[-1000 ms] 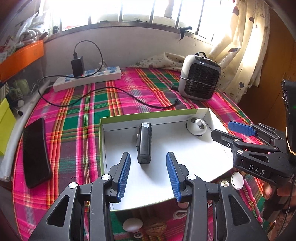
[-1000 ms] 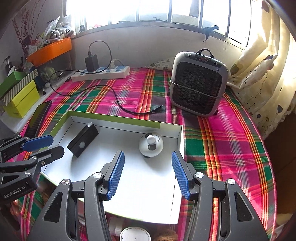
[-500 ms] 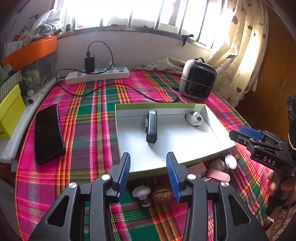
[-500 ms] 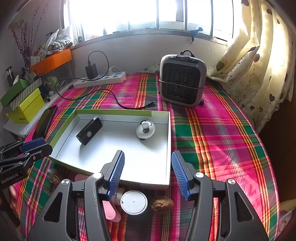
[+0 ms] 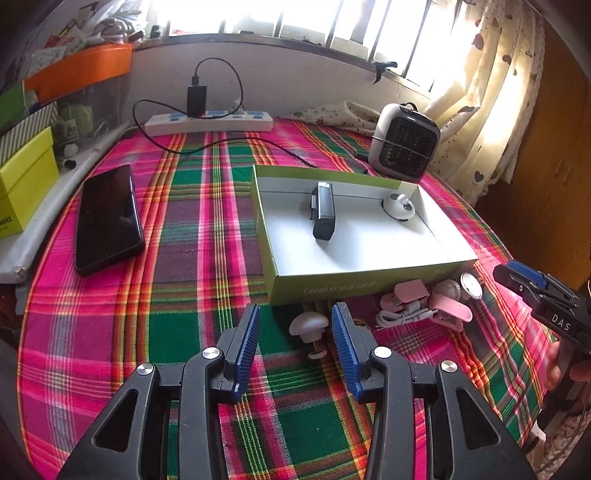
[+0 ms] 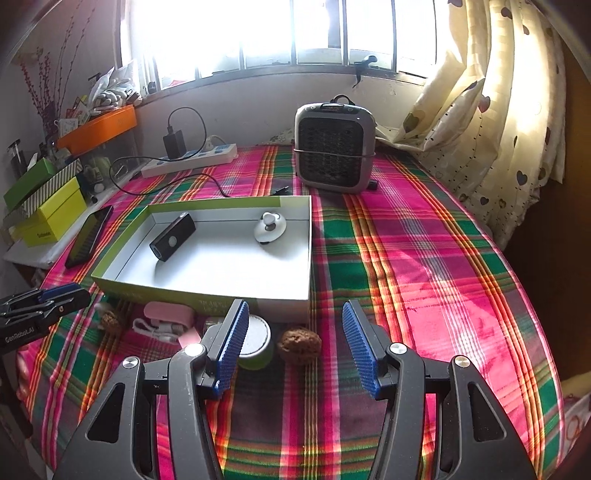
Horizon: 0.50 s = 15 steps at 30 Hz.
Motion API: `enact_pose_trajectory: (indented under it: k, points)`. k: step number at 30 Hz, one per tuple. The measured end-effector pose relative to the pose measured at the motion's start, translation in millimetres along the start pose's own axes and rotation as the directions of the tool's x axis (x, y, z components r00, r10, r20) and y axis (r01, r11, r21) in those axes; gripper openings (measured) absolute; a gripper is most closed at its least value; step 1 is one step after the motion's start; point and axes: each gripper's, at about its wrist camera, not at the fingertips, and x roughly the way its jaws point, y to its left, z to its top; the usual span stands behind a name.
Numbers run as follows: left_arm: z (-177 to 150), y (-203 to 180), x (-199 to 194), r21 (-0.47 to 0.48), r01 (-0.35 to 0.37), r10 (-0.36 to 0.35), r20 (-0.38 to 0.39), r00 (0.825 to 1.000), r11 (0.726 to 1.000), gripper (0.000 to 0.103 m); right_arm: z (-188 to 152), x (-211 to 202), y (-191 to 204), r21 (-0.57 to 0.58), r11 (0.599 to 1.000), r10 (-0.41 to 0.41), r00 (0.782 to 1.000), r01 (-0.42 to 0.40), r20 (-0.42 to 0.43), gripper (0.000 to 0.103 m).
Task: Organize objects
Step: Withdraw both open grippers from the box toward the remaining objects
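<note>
A plaid-covered surface (image 5: 207, 236) sits under a bright barred window (image 6: 314, 33), with a green-walled box (image 5: 354, 284) as its centre. Inside the box a black device (image 5: 323, 212) lies with its long axis running from the near wall toward the window, and a white knob (image 5: 398, 206) sits to its right. Both the left tool (image 5: 293, 341) and right tool (image 6: 291, 341) hover before the box's near wall with fingers apart, holding nothing.

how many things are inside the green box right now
2. A black rectangular device lies in the left half of the green box, and a round white gadget sits near the back right corner. Nothing else shows on its white floor.
</note>
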Motion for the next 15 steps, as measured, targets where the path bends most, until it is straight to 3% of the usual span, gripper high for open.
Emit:
enact_pose_trajectory:
  k: [15]
  points:
    - [1, -1, 14, 0.006, 0.019, -0.019, -0.027, 0.999, 1.000, 0.038, -10, 3, -11, 0.031, 0.999, -0.028, 0.999, 0.028, -0.021, 0.054]
